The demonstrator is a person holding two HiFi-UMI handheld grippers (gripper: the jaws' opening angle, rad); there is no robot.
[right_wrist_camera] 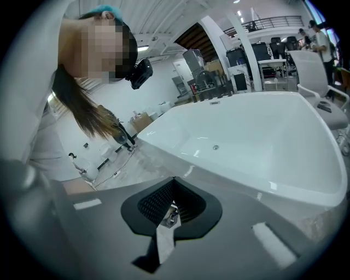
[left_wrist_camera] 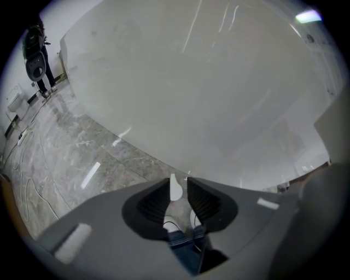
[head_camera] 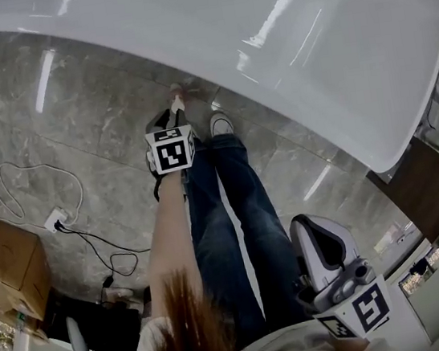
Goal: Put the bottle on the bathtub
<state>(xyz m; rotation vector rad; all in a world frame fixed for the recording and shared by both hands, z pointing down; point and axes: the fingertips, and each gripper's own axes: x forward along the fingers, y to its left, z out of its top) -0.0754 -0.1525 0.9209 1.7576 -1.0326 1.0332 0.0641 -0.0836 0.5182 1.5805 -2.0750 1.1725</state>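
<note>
The left hand-held gripper points steeply down at the marble floor. Its jaws are partly closed, and a slim white thing is pinched between their tips. This appears to be the bottle, though only a narrow part of it shows, so its shape and which way up it sits cannot be told. It hangs clear of the floor, just above and ahead of the person's shoes, which show below the jaws. The curved outer wall of the bathtub rises directly ahead of this hand-held gripper and close to it, while the rim lies above and beyond the jaw tips. The right hand-held gripper has its jaws together at the tips with nothing between them. It is held back near the person's body, with the tub's basin and rim spread out ahead of it. The step in hand looks like the carry, with the bottle gripped and off the floor but not yet placed. The next move probably calls for raising the left hand-held gripper above the rim, carrying the bottle forward over a flat stretch of the edge, and lowering it until its base rests there before the jaws part. With so slight a grip at the tips, a slow, steady lift seems wise, and the wall's curve needs to be cleared on the way.
</note>
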